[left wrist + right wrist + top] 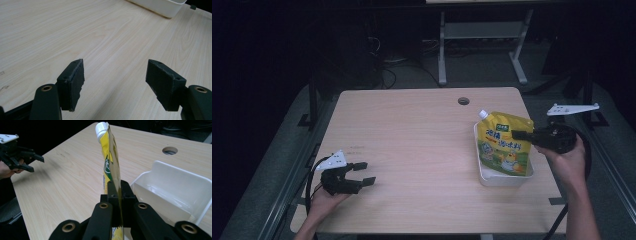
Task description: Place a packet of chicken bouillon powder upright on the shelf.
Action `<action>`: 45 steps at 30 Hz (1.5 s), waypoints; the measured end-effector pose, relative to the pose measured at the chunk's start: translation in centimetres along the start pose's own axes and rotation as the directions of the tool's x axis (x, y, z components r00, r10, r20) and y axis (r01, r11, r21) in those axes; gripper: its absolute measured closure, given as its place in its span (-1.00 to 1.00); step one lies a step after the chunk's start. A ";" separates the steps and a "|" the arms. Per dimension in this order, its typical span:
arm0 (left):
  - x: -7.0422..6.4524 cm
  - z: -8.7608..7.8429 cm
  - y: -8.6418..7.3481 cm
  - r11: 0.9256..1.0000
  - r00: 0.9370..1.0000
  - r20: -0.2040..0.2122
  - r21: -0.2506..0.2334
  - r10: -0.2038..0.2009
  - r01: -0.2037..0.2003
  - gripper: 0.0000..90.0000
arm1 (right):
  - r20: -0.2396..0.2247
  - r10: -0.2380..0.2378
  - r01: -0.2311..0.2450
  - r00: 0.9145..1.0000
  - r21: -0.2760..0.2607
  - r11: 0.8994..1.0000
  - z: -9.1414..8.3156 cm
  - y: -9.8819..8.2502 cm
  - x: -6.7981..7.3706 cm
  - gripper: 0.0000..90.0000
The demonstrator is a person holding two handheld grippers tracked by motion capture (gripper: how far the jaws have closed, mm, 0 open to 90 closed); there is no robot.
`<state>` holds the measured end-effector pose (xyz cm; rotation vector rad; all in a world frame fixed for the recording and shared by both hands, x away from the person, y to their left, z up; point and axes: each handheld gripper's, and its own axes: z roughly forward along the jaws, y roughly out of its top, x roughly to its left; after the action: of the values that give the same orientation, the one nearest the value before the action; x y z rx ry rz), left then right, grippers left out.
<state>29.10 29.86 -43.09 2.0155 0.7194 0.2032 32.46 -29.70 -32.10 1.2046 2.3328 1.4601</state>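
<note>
Right tool (518, 134) clamps the yellow pouch (504, 145) by its edge, over the white tray (507, 179) at 3 o'clock on the surface (412, 145). Left tool (364, 173) at 8 o'clock, jaws wide, holding nothing.

Printing is seen on the front of the yellow pouch (504, 145), which stands in the white tray (507, 179) at about 3 o'clock on the desk (412, 150). A line of large white characters, apparently Chinese, is carried across the upper part of the pouch face in the high view, but the characters are too small and blurred to be read. A cartoon picture is placed below them. In the right gripper view the pouch (110, 157) is turned edge-on, and its print cannot be read.
</note>
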 end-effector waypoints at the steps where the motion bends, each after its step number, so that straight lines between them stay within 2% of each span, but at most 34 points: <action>1: 0.0 0.0 0.0 1.000 1.000 0.000 -0.002 -0.002 0.002 -0.32 | 0.000 0.003 -0.003 1.000 0.002 1.000 0.1 -0.2 -0.1 0.97; 16: 0.0 0.1 0.0 1.000 1.000 -0.003 -0.002 -0.009 0.009 -0.33 | 0.006 0.029 -0.030 1.000 0.026 0.999 0.8 -1.4 -0.9 0.94; 31: 0.1 0.1 -0.1 1.000 1.000 -0.001 -0.003 -0.013 0.013 -0.34 | 0.005 0.064 -0.064 0.998 0.006 0.998 0.3 -2.7 -1.6 0.91; 45: 0.3 0.1 -0.1 1.000 1.000 0.001 0.003 -0.021 0.021 -0.34 | 0.000 0.112 -0.112 0.994 -0.030 0.993 -0.4 -5.0 -2.7 0.91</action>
<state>29.30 29.96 -43.29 2.0101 0.7405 0.1893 31.32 -32.84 -36.72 1.3482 2.2673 1.5218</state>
